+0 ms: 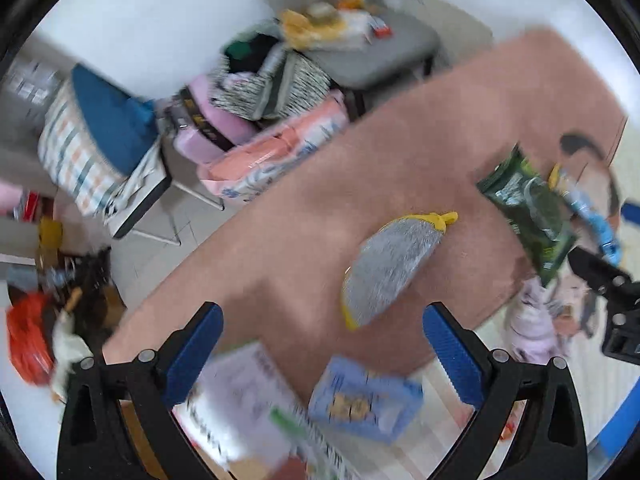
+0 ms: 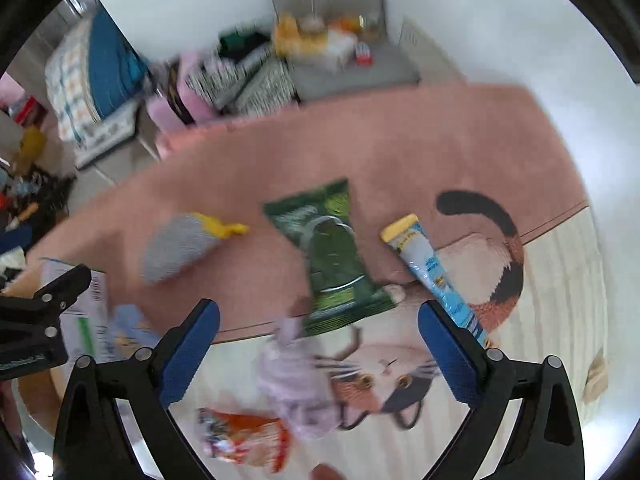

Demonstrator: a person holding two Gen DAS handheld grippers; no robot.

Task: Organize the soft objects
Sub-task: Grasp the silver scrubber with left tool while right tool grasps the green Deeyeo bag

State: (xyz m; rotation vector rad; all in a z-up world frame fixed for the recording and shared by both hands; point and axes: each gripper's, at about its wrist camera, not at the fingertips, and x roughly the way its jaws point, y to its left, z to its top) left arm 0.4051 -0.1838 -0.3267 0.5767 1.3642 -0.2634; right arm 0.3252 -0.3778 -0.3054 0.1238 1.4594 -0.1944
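Both views look down on a pink cat-print rug (image 1: 360,168) (image 2: 360,140). On it lie a grey and yellow sponge pouch (image 1: 390,266) (image 2: 180,246), a green packet (image 1: 528,216) (image 2: 332,256), a blue and yellow tube (image 2: 436,268), a crumpled lilac cloth (image 2: 296,384) (image 1: 528,320), an orange snack bag (image 2: 244,436), a light blue pack (image 1: 366,398) and a white pack (image 1: 244,404). My left gripper (image 1: 322,356) is open and empty above the white and blue packs. My right gripper (image 2: 318,354) is open and empty above the lilac cloth.
A grey chair (image 1: 360,52) (image 2: 344,60) with small items stands behind the rug. Piled bedding and bags (image 1: 256,120) (image 2: 224,80) lie beside it. A clutter of things (image 1: 52,312) sits on the floor at the left. The views are motion-blurred.
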